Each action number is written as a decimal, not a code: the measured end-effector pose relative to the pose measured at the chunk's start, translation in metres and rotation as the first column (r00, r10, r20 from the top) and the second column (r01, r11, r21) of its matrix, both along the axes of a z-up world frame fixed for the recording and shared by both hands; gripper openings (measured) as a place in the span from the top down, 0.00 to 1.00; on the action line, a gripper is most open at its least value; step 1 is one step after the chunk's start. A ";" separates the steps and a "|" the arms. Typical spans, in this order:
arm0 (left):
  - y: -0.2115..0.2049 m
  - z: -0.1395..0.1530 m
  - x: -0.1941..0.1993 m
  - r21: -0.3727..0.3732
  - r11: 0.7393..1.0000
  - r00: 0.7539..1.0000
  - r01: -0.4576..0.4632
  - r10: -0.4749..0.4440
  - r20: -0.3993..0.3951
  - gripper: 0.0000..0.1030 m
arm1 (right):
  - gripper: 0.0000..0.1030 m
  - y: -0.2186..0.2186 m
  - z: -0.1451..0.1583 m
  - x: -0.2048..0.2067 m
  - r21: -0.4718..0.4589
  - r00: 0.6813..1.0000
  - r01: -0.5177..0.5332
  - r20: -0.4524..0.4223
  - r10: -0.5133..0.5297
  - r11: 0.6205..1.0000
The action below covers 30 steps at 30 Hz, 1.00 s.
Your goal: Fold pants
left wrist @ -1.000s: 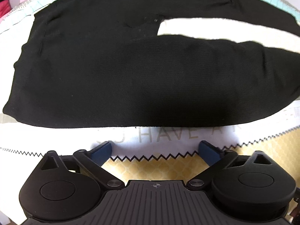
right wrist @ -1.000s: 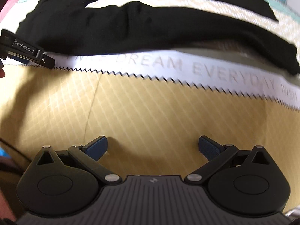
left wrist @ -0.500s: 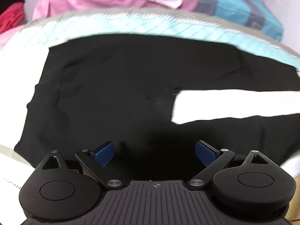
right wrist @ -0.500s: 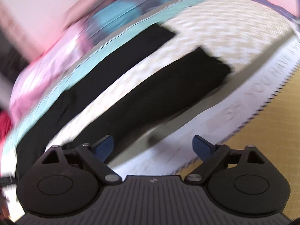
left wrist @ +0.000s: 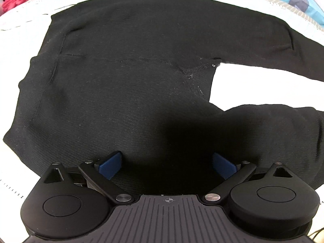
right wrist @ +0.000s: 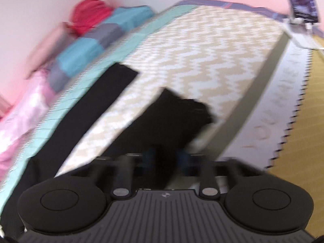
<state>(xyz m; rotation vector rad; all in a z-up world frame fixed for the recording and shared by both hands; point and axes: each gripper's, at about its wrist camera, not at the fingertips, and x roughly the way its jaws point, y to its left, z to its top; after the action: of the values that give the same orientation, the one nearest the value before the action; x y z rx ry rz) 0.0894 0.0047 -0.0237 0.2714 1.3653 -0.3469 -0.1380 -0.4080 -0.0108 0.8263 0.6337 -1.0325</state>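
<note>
Black pants (left wrist: 129,77) lie spread flat on the bed, waistband to the left, both legs running right. My left gripper (left wrist: 167,165) is open, its blue pads (left wrist: 110,165) just above the near hip area of the pants. In the blurred right wrist view the two legs (right wrist: 95,103) stretch away over the zigzag bedcover. My right gripper (right wrist: 165,159) has its jaws drawn close together around the near leg (right wrist: 178,113); black cloth sits between the blue pads.
Folded pink, teal and grey bedding (right wrist: 97,46) and a red cloth (right wrist: 89,14) lie along the wall beyond the pants. A white band with lettering (right wrist: 277,109) and a yellow quilted part (right wrist: 303,137) run along the bed's near side.
Both grippers moved forward from the yellow edge onto the pants. The right gripper swung along the legs and went from open to closed on the near leg. The left stayed open.
</note>
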 end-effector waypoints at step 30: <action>0.005 0.006 -0.011 -0.007 1.000 0.999 0.028 -0.028 0.039 0.00 | 0.94 -0.047 0.005 -0.055 -0.050 0.996 -0.017 -0.090 0.012 0.999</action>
<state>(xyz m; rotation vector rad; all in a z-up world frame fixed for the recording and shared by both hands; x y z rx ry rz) 0.0784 0.0094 -0.0172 0.2897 1.3222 -0.3682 -0.1928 -0.4552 -0.0059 0.7336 0.6857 -1.0729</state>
